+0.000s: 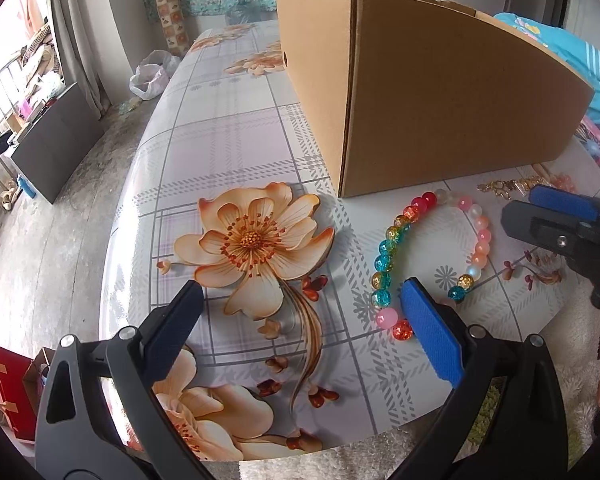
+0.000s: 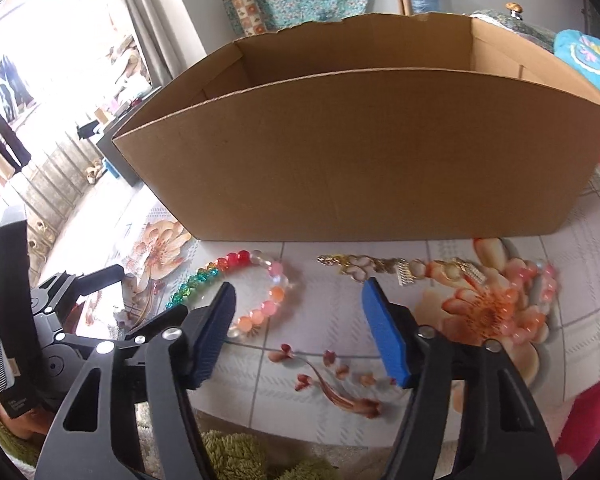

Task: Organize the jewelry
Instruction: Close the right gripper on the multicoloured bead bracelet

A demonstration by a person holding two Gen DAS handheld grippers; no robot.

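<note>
A multicoloured bead bracelet (image 1: pixel 388 254) lies on the table in front of an open cardboard box (image 1: pixel 440 92); it also shows in the right wrist view (image 2: pixel 260 280). A gold chain (image 2: pixel 380 266) and a pink bead bracelet (image 2: pixel 540 300) lie to its right before the box (image 2: pixel 360 168). My left gripper (image 1: pixel 300 300) is open and empty, its right finger by the bracelet's near end. My right gripper (image 2: pixel 298 300) is open and empty, just short of the bracelet and chain; it also shows at the right of the left wrist view (image 1: pixel 560 220).
The table (image 1: pixel 228 128) has a floral plaid cover and a rounded near edge. A fluffy rug (image 2: pixel 228 456) lies below it. A plastic bag (image 1: pixel 150 76) sits by the table's far left. Blue cloth (image 1: pixel 572 60) lies right of the box.
</note>
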